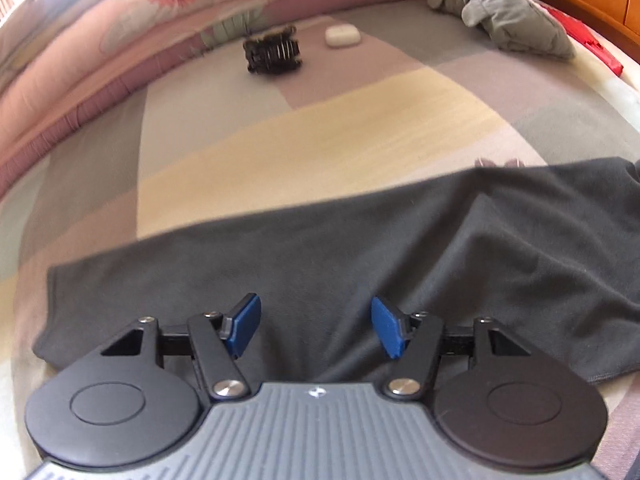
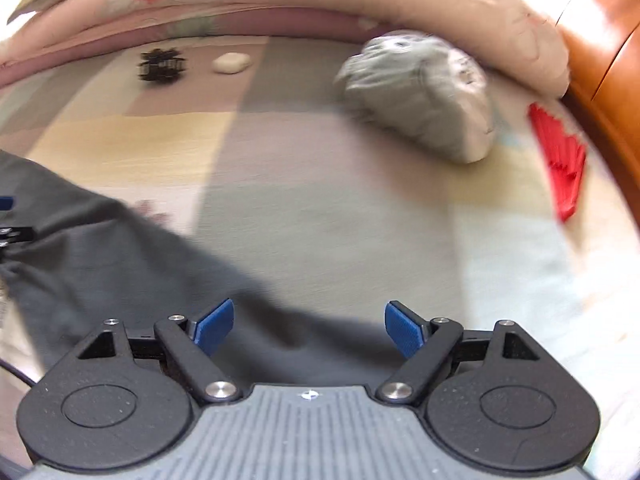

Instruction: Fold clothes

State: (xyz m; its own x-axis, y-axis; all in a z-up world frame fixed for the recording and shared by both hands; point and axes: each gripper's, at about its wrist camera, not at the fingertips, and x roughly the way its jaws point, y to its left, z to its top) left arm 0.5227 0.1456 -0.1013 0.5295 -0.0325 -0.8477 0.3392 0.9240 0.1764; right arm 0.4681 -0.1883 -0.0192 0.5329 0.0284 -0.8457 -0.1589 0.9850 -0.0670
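A dark grey garment (image 1: 360, 248) lies spread across the patterned bedspread (image 1: 320, 120), lightly wrinkled toward its right side. My left gripper (image 1: 316, 326) hovers over its near edge, open, with nothing between the blue pads (image 1: 244, 324). In the right wrist view the same garment (image 2: 120, 264) runs from the left down under my right gripper (image 2: 310, 328), which is open and empty above the garment's right end. A piece of the left gripper (image 2: 8, 216) shows at that view's left border.
A grey plush toy (image 2: 432, 100) lies at the back right, a red object (image 2: 560, 160) beside it near the wooden bed frame (image 2: 608, 60). A black hair clip (image 1: 274, 52) and a white case (image 1: 342, 35) sit in front of the rolled pink quilt (image 1: 120, 40).
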